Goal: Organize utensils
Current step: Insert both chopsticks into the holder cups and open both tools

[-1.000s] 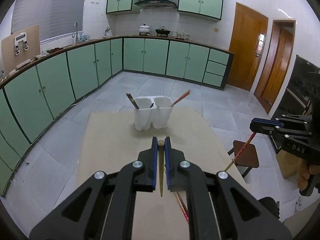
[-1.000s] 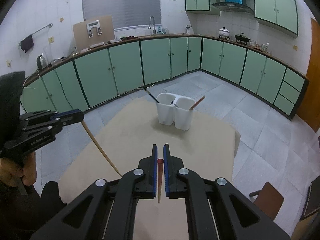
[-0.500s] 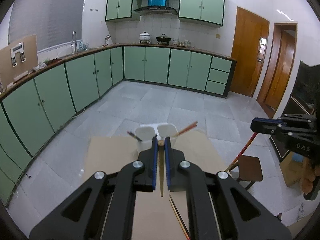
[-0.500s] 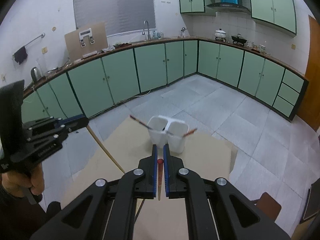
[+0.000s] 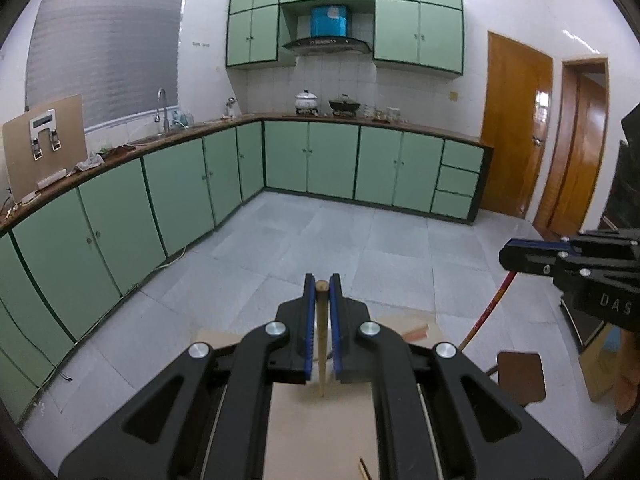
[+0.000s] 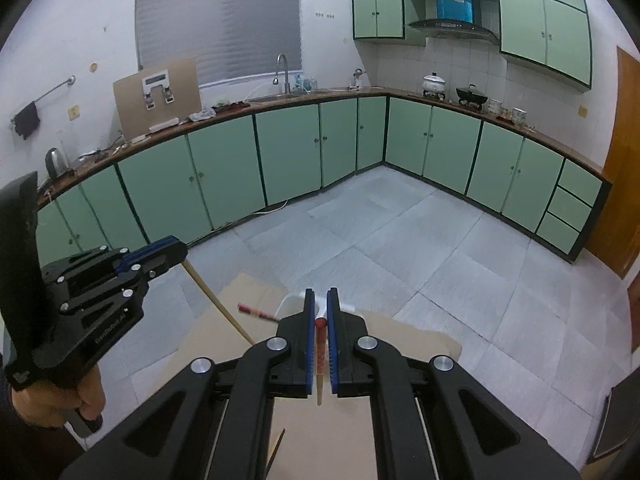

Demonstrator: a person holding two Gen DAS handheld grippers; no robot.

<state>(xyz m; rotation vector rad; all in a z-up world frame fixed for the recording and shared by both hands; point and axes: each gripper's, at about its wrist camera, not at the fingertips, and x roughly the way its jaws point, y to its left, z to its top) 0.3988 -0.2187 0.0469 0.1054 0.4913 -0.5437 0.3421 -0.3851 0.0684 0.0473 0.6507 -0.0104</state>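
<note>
Gripping one upright chopstick each, the left claw (image 5: 319, 292) and right claw (image 6: 320, 312) hover above the white holder (image 6: 294, 303), which lies nearer the right.

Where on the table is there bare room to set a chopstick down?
The table shows bare to the right of the white holder in the right view. Left of the holder it is crowded: a chopstick sticks out there, and loose chopsticks lie at the near edge.

Both grippers are matte black with angular, cut-out arms, round silver screws and blue ribbed finger pads (image 5: 308, 320). The right gripper (image 5: 505, 256) bears white "DAS" lettering; the left gripper (image 6: 182, 249) carries faint grey print.
</note>
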